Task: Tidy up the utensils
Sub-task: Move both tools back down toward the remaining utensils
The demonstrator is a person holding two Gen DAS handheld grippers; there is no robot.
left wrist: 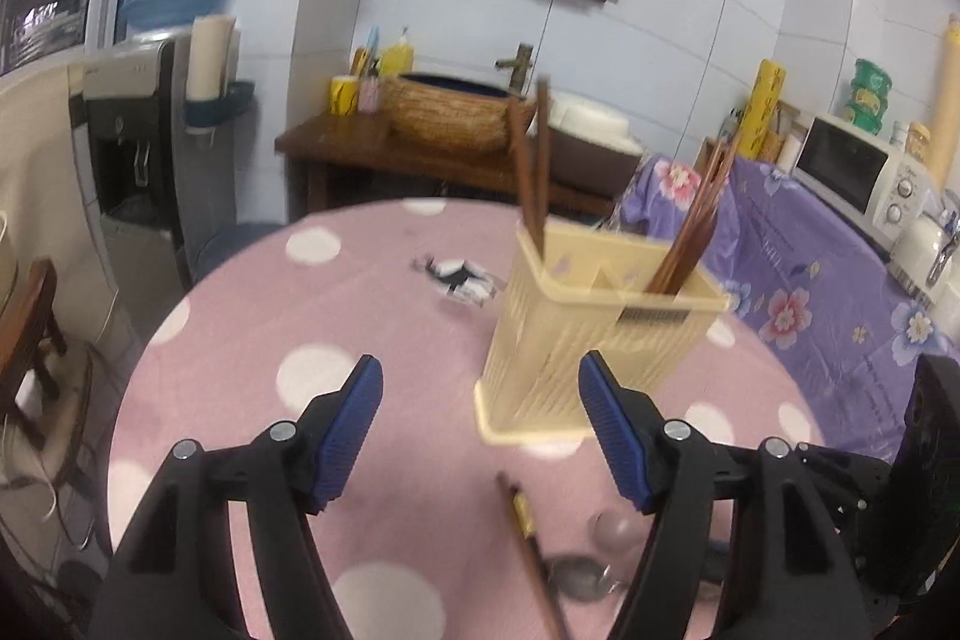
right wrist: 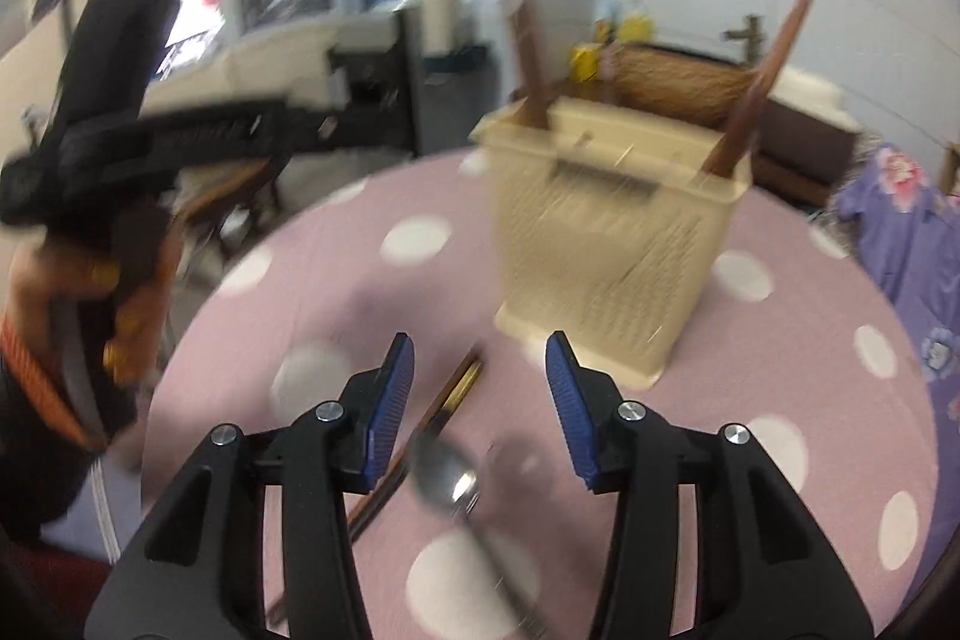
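Observation:
A cream plastic utensil holder [left wrist: 591, 334] [right wrist: 612, 250] stands on the round pink dotted table [left wrist: 252, 340] [right wrist: 360, 280]. Brown chopsticks [left wrist: 534, 166] [right wrist: 756, 94] stand in its compartments. A loose pair of chopsticks [left wrist: 528, 538] [right wrist: 438, 418] and a metal spoon [left wrist: 579, 574] [right wrist: 450, 478] lie on the table in front of it. My left gripper [left wrist: 480, 388] is open and empty, just short of the holder. My right gripper [right wrist: 480, 364] is open and empty above the spoon and the loose chopsticks.
A small black-and-white object [left wrist: 462, 277] lies on the table behind the holder. A purple flowered cloth [left wrist: 810, 280] covers a counter at right with a microwave [left wrist: 864, 172]. A water dispenser [left wrist: 138, 142] stands at left. The left gripper's body [right wrist: 120, 142] shows at left in the right wrist view.

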